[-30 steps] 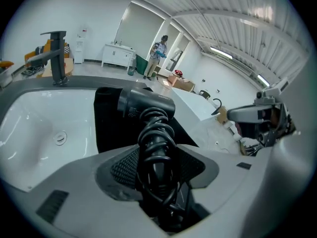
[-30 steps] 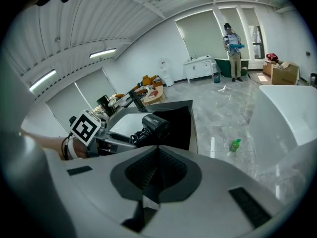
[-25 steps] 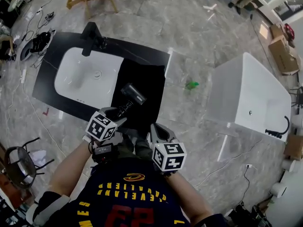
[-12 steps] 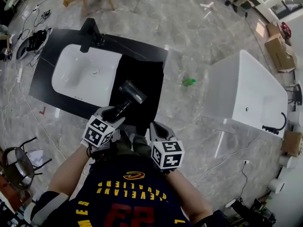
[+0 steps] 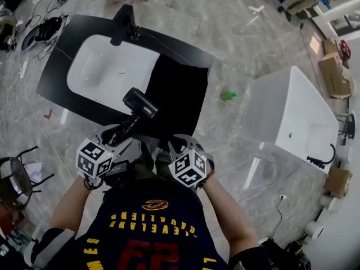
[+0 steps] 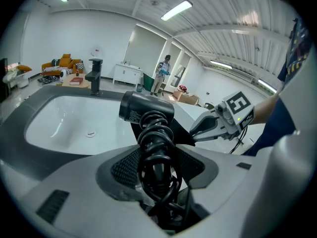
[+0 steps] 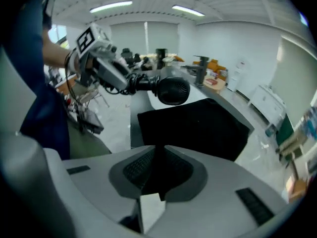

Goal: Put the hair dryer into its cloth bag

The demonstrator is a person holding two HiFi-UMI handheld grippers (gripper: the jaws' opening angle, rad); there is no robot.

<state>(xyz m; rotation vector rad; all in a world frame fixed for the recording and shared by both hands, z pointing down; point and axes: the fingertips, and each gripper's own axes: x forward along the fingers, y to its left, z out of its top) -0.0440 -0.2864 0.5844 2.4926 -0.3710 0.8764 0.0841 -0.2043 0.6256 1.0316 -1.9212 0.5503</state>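
Sink (image 5: 107, 66) sits at the left, sunk into a black counter (image 5: 59, 66). Next over, the left gripper (image 5: 115, 136) has its jaws fairly wide and clamped on the hair dryer (image 5: 140, 102) by the handle, which has the cord wound all round it. So the dryer's up in the air, head over the sink's right edge, just beside the cloth bag (image 5: 180, 89). The bag's black, lying flat on the counter right of the sink. The right gripper (image 5: 179, 146) is at the bag's near edge, jaws pinched nearly together with black cloth between them. A white tub (image 5: 287, 111) stands well apart, far right.
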